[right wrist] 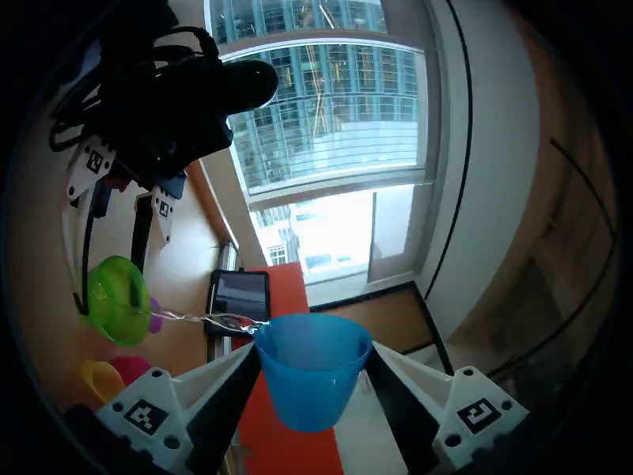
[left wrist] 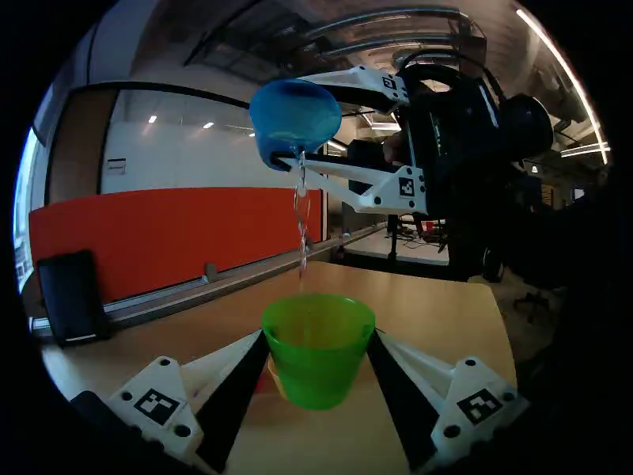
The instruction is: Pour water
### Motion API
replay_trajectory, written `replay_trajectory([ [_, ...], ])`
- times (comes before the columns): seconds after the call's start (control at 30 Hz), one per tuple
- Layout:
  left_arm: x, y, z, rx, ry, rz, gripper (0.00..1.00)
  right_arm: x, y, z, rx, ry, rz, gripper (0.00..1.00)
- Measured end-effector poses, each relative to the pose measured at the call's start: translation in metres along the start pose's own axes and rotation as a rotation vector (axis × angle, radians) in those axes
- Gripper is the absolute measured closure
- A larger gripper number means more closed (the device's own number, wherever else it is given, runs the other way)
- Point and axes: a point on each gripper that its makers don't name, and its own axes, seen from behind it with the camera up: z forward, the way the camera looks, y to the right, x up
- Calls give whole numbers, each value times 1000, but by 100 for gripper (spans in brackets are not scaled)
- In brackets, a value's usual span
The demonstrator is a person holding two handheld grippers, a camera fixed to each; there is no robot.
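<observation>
Two cups, left gripper view: left tongs clamped on upright green cup over the surface; right tongs grip tilted blue cup overhead, water streaming into it. Right gripper view: right tongs closed around blue cup, water running to green cup.

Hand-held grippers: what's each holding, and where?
Left hand-held gripper clamps the green cup by its sides; right hand-held gripper clamps the blue cup by its sides.
</observation>
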Motion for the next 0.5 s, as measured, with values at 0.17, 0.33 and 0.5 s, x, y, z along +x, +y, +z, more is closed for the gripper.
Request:
replay_trajectory([
  [0.17,0,-1,0,2,-2,1,15,1,1,0,-2,1,-30,9],
  [0.33,0,-2,-2,3,0,-1,14,2,2,-1,-12,3,-62,9],
  [0.5,1,-4,-3,5,1,-3,15,5,3,0,-14,6,-91,9],
])
